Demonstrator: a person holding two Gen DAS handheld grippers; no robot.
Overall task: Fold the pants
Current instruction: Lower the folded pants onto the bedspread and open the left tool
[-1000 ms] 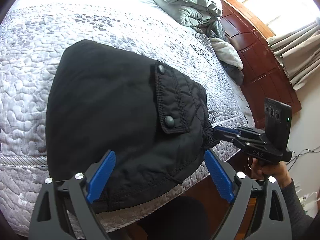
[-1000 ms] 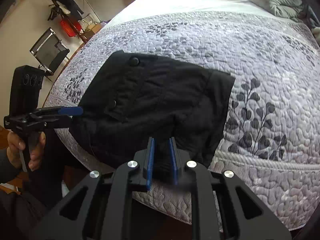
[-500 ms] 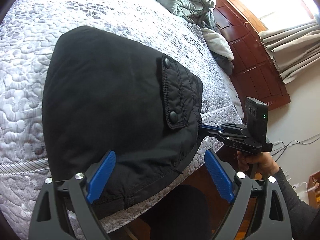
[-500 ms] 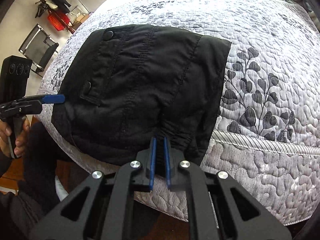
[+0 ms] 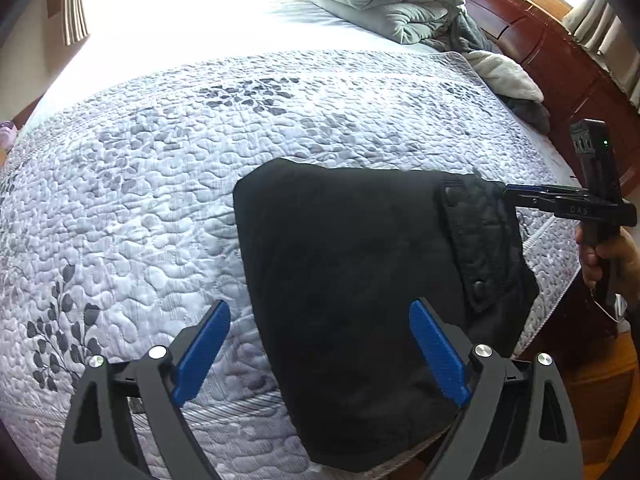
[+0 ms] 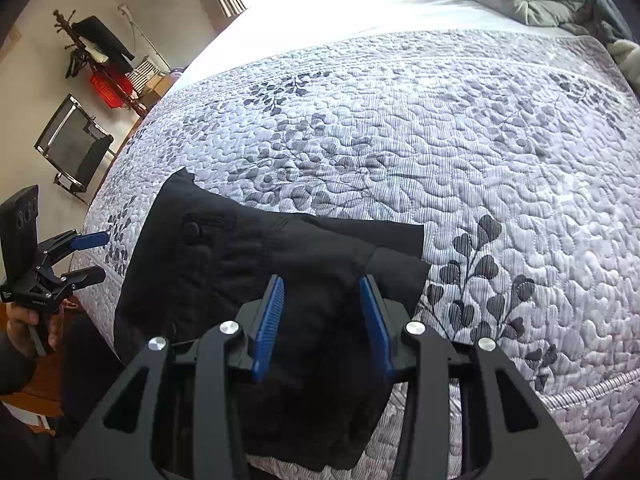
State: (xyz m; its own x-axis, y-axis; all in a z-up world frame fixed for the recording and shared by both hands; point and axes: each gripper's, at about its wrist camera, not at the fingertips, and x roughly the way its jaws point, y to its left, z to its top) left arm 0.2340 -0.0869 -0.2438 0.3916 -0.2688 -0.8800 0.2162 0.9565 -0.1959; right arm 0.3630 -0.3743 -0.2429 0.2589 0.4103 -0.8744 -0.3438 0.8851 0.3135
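Several layers of black cloth make up the pants (image 5: 360, 280), which lie as a thick folded bundle at the near edge of the bed (image 5: 200, 140), with the lower end spilling over the mattress side toward 6 o'clock. They look soft, padded and limp, likely light but bulky, so a pinch on one layer would probably peel that layer off rather than lift the stack. The stitched pocket flap (image 5: 480, 240) with its snap, and the thick hem by it, seem the firmest places to bite; a grip through all layers at an edge should hold best.

In the left wrist view the bundle's long axis runs from about 12 o'clock down to 6 o'clock, the pocket side facing 3 o'clock.

Left hand-held gripper (image 5: 320, 360): jaws spread wide, straddling the left edge of the bundle and holding nothing. Right hand-held gripper (image 6: 322, 324): in its own view its jaws stand apart over the cloth; seen from the left at 3 o'clock, its tips sit at the bundle's far right corner.
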